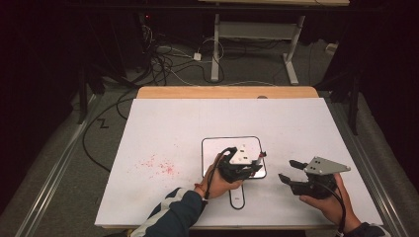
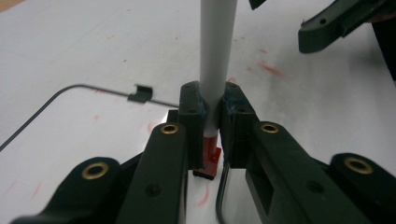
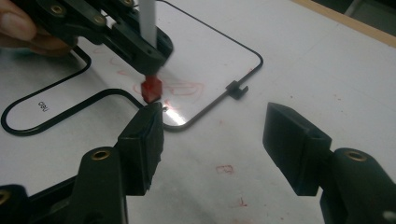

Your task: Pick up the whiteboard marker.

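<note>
A small whiteboard [image 1: 212,148] with a thin black frame lies on the white table sheet. My left gripper [image 1: 245,168] hovers over its near right corner, shut on a white marker [image 2: 215,56]. The marker's red tip [image 3: 151,88] points down at the board, just above or on red scribbles [image 3: 187,87]; I cannot tell whether it touches. My right gripper [image 1: 286,169] rests to the right of the board, open, with nothing between its jaws [image 3: 219,126]. In the left gripper view one jaw of the right gripper [image 2: 336,23] shows at the top right.
Faint red marks [image 1: 158,166] spot the white sheet left of the board, and smaller ones lie near the right gripper [image 3: 225,169]. A wooden table edge [image 1: 227,92] runs along the back. Cables [image 1: 163,61] and desk legs [image 1: 215,49] stand on the floor beyond.
</note>
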`<state>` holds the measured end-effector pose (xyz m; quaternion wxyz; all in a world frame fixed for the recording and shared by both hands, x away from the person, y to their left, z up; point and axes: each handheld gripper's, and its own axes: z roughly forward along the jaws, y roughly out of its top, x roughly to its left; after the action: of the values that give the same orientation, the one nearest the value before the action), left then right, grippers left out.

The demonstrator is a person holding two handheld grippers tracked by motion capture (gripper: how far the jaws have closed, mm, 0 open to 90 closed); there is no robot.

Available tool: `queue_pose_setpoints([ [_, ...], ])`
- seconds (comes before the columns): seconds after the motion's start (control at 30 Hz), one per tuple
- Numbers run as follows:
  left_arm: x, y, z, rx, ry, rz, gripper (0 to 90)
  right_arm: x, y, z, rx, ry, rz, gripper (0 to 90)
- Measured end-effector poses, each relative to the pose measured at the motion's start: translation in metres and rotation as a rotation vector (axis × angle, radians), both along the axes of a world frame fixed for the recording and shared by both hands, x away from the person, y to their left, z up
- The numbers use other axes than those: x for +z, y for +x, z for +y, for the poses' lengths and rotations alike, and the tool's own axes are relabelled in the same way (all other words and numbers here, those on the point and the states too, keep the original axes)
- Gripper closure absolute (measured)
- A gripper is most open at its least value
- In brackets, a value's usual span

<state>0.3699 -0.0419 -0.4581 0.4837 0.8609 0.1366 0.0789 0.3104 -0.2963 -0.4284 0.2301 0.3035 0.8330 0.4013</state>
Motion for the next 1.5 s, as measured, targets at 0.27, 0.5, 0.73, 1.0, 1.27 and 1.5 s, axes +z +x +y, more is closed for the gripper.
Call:
queue_pose_setpoints([
  [0.27,0.004,0.005,-0.011,-0.001,0.034,0.007,78.9,0.000,-0.001,-0.002,-0.003,0.000,-0.004,39.0],
  [0.5,0.003,0.003,0.015,0.022,0.026,0.020,78.9,0.002,-0.002,-0.003,-0.008,-0.006,-0.007,38.9],
  [0.73,0.000,-0.005,0.060,0.048,0.016,0.029,78.9,0.001,-0.002,-0.002,-0.007,-0.009,-0.006,38.7],
  [1.0,0.001,-0.008,0.101,0.094,0.032,0.037,78.8,0.002,-0.002,0.001,-0.007,-0.011,-0.009,38.8],
  [1.27,-0.002,-0.013,0.127,0.135,0.019,0.023,78.8,0.001,-0.002,0.000,-0.010,-0.012,-0.011,38.6],
  [1.5,-0.005,-0.011,0.105,0.088,-0.013,0.016,78.9,0.002,-0.002,0.003,0.000,-0.019,-0.014,38.5],
])
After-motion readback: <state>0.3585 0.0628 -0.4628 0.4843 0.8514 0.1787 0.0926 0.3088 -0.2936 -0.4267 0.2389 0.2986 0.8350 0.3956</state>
